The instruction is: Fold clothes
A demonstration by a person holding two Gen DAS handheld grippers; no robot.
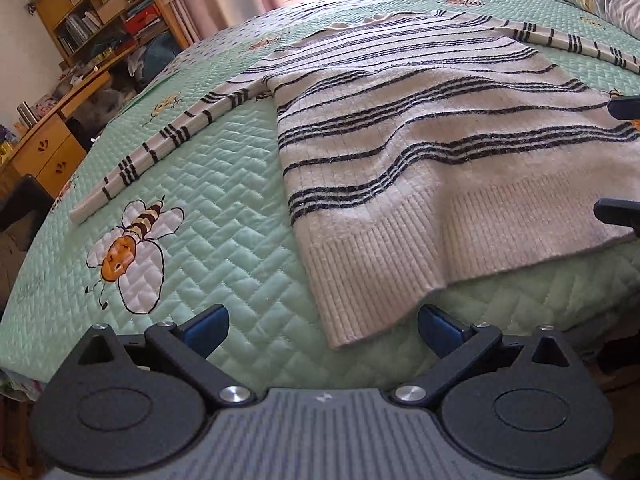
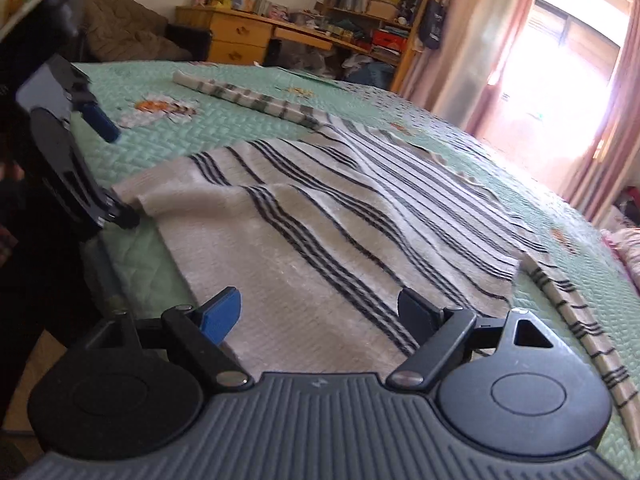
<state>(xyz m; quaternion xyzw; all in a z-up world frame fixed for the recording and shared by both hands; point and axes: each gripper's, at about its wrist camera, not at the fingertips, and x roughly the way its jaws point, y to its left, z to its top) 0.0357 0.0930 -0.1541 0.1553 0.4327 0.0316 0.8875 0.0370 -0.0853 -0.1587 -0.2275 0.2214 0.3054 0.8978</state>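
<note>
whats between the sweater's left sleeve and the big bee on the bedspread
Nothing: in the left wrist view only bare green quilted bedspread separates the sleeve from the bee.

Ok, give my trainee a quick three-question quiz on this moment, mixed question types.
1. True or false: the striped sweater lies spread flat on the green quilt, both sleeves stretched out.
2. Multiple choice: the left gripper is A) shut on the hem, B) open, with a hem corner between its fingers, C) shut on a sleeve.
3. Fill in: the right gripper is ____, holding nothing.

Key: 1 true; 2 B; 3 open.
</note>
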